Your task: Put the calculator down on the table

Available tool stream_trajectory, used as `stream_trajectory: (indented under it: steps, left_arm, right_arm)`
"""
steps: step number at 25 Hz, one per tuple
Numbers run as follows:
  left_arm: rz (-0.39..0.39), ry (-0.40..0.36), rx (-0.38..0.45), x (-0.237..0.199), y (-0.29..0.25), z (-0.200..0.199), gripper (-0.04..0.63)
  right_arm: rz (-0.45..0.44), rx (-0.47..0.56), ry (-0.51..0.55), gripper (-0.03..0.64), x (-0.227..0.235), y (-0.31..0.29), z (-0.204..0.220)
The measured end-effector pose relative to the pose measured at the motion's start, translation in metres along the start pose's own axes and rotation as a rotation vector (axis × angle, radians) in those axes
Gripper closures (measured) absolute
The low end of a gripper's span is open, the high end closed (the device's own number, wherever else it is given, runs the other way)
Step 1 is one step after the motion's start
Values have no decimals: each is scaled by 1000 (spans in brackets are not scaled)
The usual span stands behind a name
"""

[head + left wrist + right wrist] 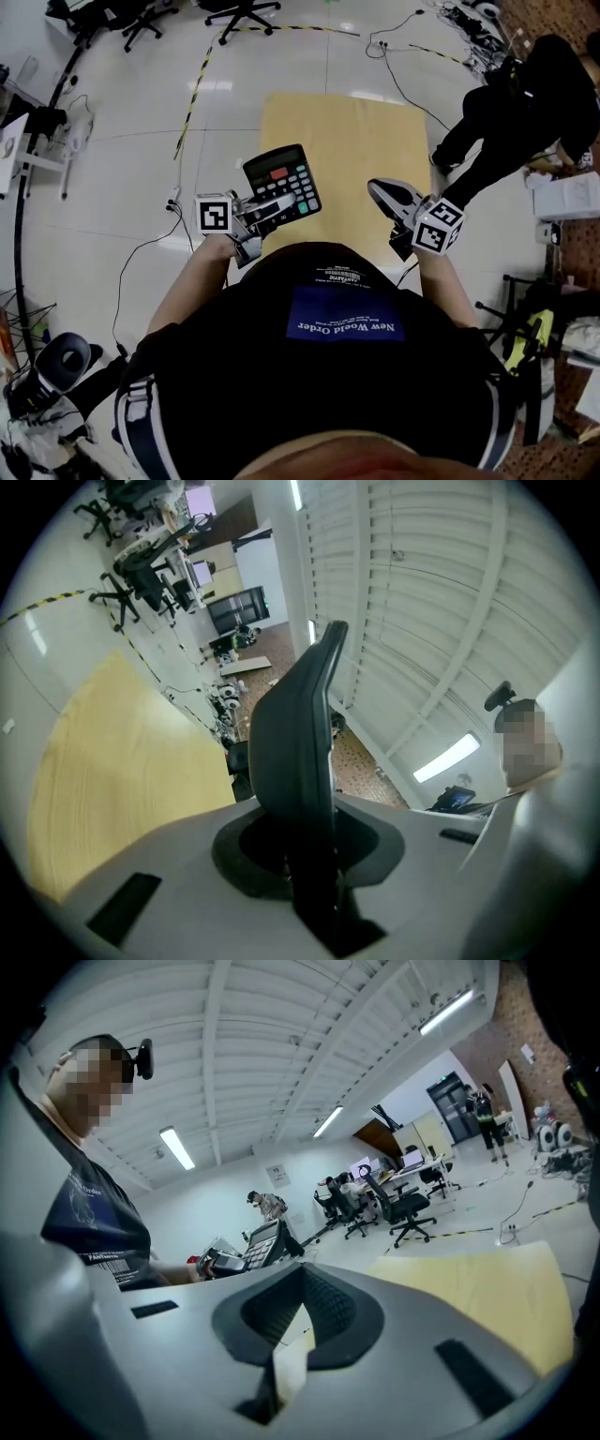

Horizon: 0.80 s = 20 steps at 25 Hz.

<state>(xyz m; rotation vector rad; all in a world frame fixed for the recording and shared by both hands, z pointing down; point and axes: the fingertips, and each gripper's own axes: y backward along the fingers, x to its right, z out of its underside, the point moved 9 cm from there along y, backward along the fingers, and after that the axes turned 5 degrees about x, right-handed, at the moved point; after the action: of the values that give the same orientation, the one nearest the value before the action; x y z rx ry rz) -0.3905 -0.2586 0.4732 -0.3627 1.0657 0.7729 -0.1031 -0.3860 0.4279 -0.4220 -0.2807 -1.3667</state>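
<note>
The left hand-held gripper (274,210) is clamped on the calculator (283,180), its jaws narrow and pressed against the two faces of the lower end of the case. In the left gripper view the calculator stands between the jaws as a dark slab seen edge-on, rising well past them. From the head view its keypad faces up, with the display at the far end, a red button below it and a green key near the gripper. The calculator is in the air, not resting on anything: it hangs over the near left edge of the pale wooden bench (356,141), partly above the bench top and partly above the white floor (112,141). The right hand-held gripper (386,194) is held over the near right part of the bench, well apart from the calculator; its jaws are together at the tips with nothing between them. Both grippers carry a marker cube, and both sit just ahead of the wearer's dark shirt. Another person (525,103) in dark clothes stands by the bench's far right corner. Black office chairs (246,13) and a strip of yellow-and-black tape (199,80) lie farther off on the floor, with loose cables around them
</note>
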Motion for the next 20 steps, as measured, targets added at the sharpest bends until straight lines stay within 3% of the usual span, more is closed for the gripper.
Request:
stream_trajectory:
  steps: [4,10,17,20]
  left_arm:
    - [-64,32,43,-4,-18,7,509]
    - [-142,25,10,-18,-19,12,509]
    - [-103,40,-32,-27,-21,9,509]
    - [-79,90,-48,-30,-33,5,509]
  right_arm:
    - [-65,-26,0,629,29,-2,-9]
    - [-72,-46,-39,629,36,2,9]
    - [7,-20,-38,629,20,21,25]
    - [49,-10,-46,629,19,31,27]
